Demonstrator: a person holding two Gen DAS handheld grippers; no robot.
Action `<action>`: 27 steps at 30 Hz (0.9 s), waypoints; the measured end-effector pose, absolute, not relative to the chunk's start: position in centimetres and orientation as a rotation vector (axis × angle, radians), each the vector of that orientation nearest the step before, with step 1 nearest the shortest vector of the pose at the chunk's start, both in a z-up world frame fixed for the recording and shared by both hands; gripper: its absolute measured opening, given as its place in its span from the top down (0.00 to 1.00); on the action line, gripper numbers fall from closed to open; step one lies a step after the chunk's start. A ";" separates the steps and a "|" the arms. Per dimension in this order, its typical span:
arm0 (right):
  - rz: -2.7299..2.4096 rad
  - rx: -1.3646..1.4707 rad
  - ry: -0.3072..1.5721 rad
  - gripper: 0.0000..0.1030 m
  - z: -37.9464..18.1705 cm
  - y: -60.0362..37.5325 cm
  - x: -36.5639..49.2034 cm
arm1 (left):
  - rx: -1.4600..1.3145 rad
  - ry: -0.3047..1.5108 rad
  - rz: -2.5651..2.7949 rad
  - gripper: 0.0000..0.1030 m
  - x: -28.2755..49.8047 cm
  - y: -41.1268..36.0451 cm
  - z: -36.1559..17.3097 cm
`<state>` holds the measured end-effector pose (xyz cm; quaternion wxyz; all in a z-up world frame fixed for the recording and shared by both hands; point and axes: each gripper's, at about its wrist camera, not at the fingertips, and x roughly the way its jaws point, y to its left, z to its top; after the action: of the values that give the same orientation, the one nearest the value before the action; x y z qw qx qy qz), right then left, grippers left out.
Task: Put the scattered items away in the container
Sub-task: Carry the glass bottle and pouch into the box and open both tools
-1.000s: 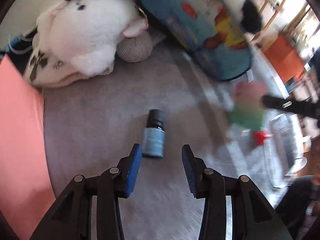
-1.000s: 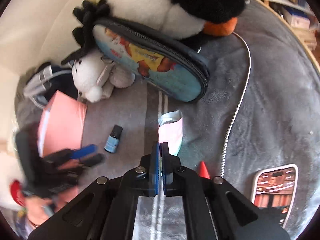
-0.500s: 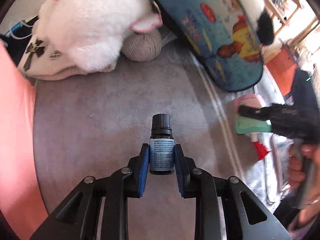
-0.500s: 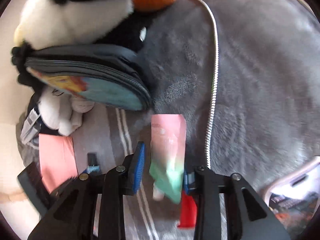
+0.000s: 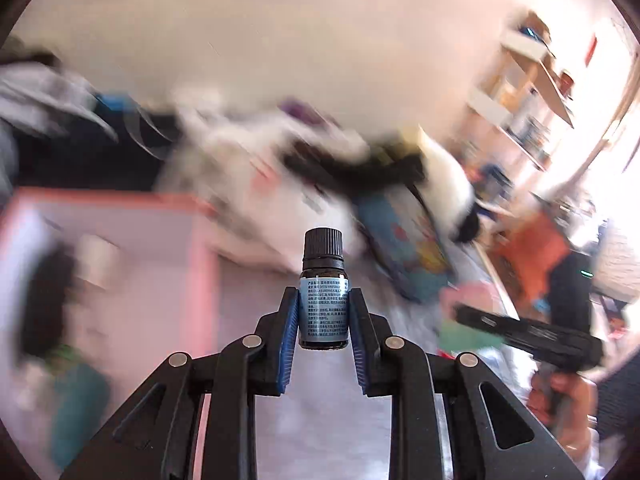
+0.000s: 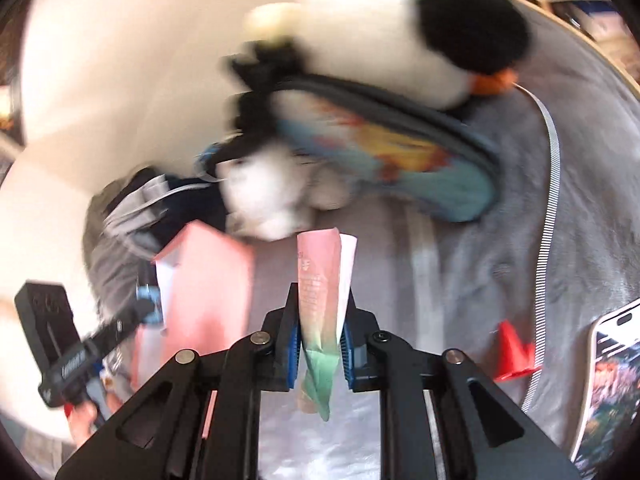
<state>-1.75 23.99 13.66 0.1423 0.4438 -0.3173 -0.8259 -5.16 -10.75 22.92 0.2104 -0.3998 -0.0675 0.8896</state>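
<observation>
My left gripper (image 5: 323, 310) is shut on a small dark bottle (image 5: 323, 300) with a blue label and a black cap, held upright in the air. My right gripper (image 6: 320, 330) is shut on a pink and green tube (image 6: 318, 304), lifted off the grey blanket (image 6: 592, 216). The pink box (image 5: 120, 264) lies open to the left of the bottle, with blurred items inside; it also shows in the right wrist view (image 6: 200, 280), left of the tube. The right gripper shows blurred in the left wrist view (image 5: 524, 332), and the left one in the right wrist view (image 6: 92, 340).
A black and white plush toy (image 6: 400, 40) lies on a blue zip pouch (image 6: 400, 156) at the back. A white plush (image 6: 264, 196) sits beside them. A red cap (image 6: 514, 354), a phone (image 6: 608, 380) and a white cable (image 6: 554, 184) lie on the blanket at right.
My left gripper shut on the bottle and lifted it, swinging toward the pink box. My right gripper shut on the tube and lifted it off the blanket.
</observation>
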 end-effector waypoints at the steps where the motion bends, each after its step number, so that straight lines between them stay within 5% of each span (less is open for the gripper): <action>1: -2.366 1.253 -0.905 0.85 14.5 22.8 -1.6 | -1.079 -0.186 2.540 0.80 -4.9 -12.7 24.0; 9: -2.166 1.103 -0.590 0.85 22.9 4.5 -1.9 | -0.983 -0.230 2.932 0.78 -3.1 -24.5 26.8; 11: -2.120 1.089 -0.509 0.80 24.3 0.2 -1.7 | -0.944 -0.244 3.004 0.63 -2.2 -26.2 27.3; 13: -2.122 1.079 -0.436 0.68 25.4 -2.9 -1.5 | -0.899 -0.234 3.048 0.35 -1.0 -27.6 27.9; 14: -2.138 1.067 -0.405 0.62 25.8 -3.9 -1.1 | -0.873 -0.215 3.074 0.32 -0.8 -28.0 28.0; 16: -2.167 1.052 -0.389 0.44 26.0 -5.0 -1.1 | -0.851 -0.190 3.105 0.31 -0.7 -28.2 27.9; 27: -2.409 1.125 -0.473 0.44 24.3 7.5 -1.3 | -0.931 -0.101 2.948 0.31 -1.7 -22.5 26.7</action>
<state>-1.29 7.48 24.29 0.2189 0.4065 -0.1707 -0.8705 -1.72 -22.46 26.66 0.0242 -0.3009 -0.0326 0.9528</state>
